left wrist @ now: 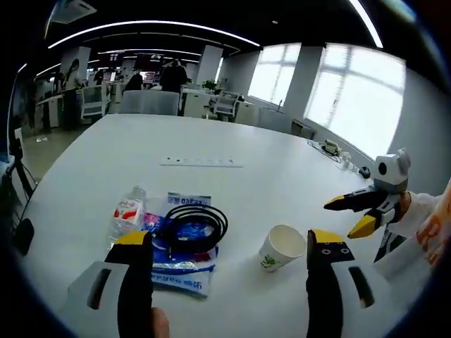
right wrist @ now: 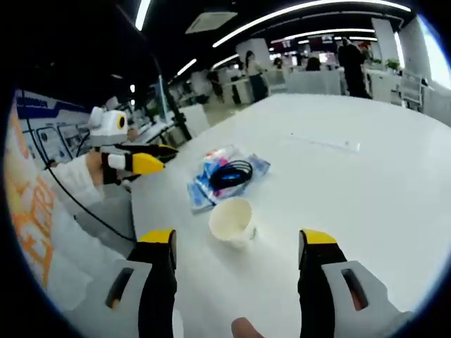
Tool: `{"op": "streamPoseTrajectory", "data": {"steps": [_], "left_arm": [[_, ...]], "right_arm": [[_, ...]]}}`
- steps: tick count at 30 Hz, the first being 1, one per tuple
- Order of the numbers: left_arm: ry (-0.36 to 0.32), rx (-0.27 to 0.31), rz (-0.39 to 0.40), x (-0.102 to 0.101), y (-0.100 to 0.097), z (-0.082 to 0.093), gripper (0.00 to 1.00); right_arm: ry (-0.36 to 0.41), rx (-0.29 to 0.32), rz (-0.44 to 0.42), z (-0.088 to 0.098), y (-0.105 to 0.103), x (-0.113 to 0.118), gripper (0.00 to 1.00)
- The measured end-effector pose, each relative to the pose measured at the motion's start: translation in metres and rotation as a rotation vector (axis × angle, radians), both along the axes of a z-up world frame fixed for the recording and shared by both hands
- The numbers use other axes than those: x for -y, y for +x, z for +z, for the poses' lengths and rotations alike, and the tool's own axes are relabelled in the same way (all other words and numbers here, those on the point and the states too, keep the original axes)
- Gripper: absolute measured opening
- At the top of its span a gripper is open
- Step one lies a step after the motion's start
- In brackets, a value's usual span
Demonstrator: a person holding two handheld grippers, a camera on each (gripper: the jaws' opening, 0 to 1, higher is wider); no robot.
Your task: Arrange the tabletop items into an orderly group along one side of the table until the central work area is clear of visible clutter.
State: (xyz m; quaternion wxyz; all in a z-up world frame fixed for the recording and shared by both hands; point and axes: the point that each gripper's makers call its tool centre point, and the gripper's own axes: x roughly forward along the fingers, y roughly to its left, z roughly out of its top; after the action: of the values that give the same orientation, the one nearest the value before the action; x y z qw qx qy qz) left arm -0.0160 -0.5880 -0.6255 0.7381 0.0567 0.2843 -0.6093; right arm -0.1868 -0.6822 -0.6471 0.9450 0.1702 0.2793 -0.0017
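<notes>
On the white table (left wrist: 232, 141) lies a blue snack packet (left wrist: 184, 269) with a coiled black cable (left wrist: 192, 224) on top. A small water bottle (left wrist: 127, 213) with a red label lies against the packet's left side. To the right a white paper cup (left wrist: 280, 248) lies tilted. My left gripper (left wrist: 230, 238) is open just short of these, holding nothing. My right gripper (left wrist: 341, 218) comes in from the right, open and empty. In the right gripper view the cup (right wrist: 231, 220) sits just ahead of my right gripper (right wrist: 238, 236), with the packet (right wrist: 204, 191), the cable (right wrist: 231, 174) and the left gripper (right wrist: 168, 156) beyond.
A thin white strip (left wrist: 201, 163) lies farther across the table, also the strip (right wrist: 328, 143) in the right gripper view. Small items (left wrist: 331, 148) sit near the table's far right edge. Office chairs (left wrist: 148, 103), desks and standing people are beyond the table.
</notes>
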Motion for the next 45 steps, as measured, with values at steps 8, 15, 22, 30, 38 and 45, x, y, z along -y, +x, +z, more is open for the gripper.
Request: {"op": "streamPoseTrajectory", "data": {"steps": [8, 15, 22, 30, 38, 45], "left_arm": [[0.047, 0.024, 0.041, -0.01, 0.012, -0.004, 1.0], [0.069, 0.037, 0.089, -0.022, 0.025, -0.002, 1.0], [0.087, 0.042, 0.11, -0.028, 0.031, -0.002, 1.0], [0.108, 0.034, 0.111, -0.025, 0.032, -0.01, 1.0], [0.133, 0.02, 0.111, -0.026, 0.038, -0.017, 1.0], [0.14, 0.033, 0.137, -0.021, 0.063, -0.016, 0.99]], "right_arm": [[0.053, -0.002, -0.053, 0.0, -0.008, 0.002, 0.76], [0.089, -0.02, -0.065, -0.006, -0.011, -0.003, 0.75], [0.113, -0.038, -0.062, -0.012, -0.013, -0.008, 0.73], [0.129, -0.025, -0.065, -0.008, -0.009, -0.006, 0.72], [0.143, -0.046, -0.049, -0.014, -0.008, -0.008, 0.69], [0.158, -0.052, -0.047, -0.015, -0.007, -0.008, 0.68]]}}
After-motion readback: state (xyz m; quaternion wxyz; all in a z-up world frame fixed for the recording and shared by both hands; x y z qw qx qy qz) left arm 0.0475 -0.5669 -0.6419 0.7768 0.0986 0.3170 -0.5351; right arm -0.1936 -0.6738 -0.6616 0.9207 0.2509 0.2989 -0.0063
